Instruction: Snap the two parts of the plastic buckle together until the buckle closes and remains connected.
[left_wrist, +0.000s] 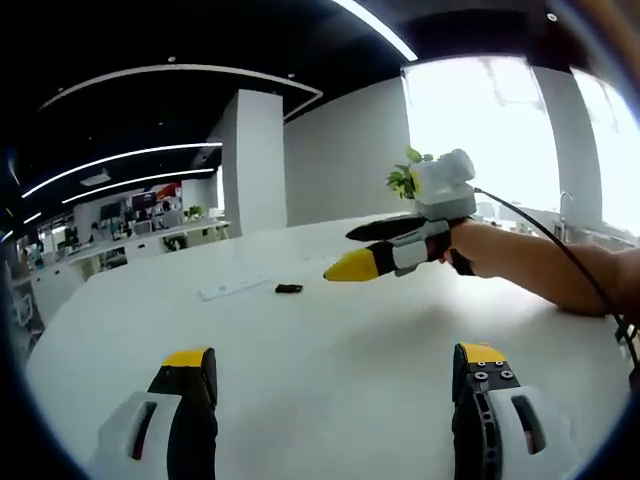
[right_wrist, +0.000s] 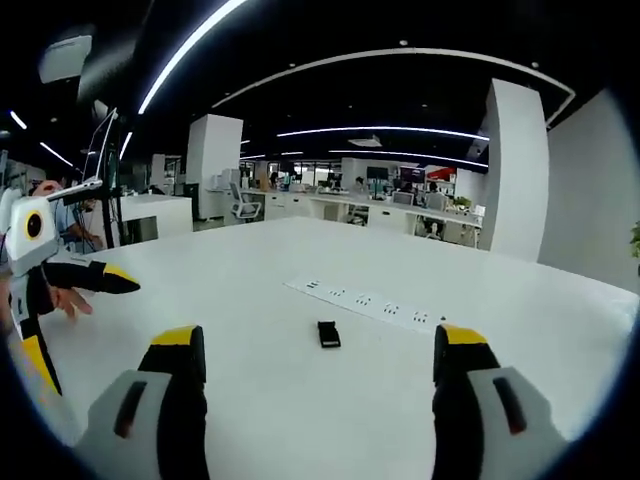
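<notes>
The black buckle (right_wrist: 328, 334) lies flat on the white table (right_wrist: 300, 420), just in front of the recessed power strip (right_wrist: 368, 299) and apart from it; whether it is one piece or two is too small to tell. The right gripper (right_wrist: 318, 362) hangs short of the strip with jaws spread wide and empty, the buckle between them but farther off. The left gripper (left_wrist: 335, 372), also spread and empty, sits well back from the strip. The likely risks: a hard jaw closing on such a small, low piece may skid it away, or grip it askew so the halves never line up.
</notes>
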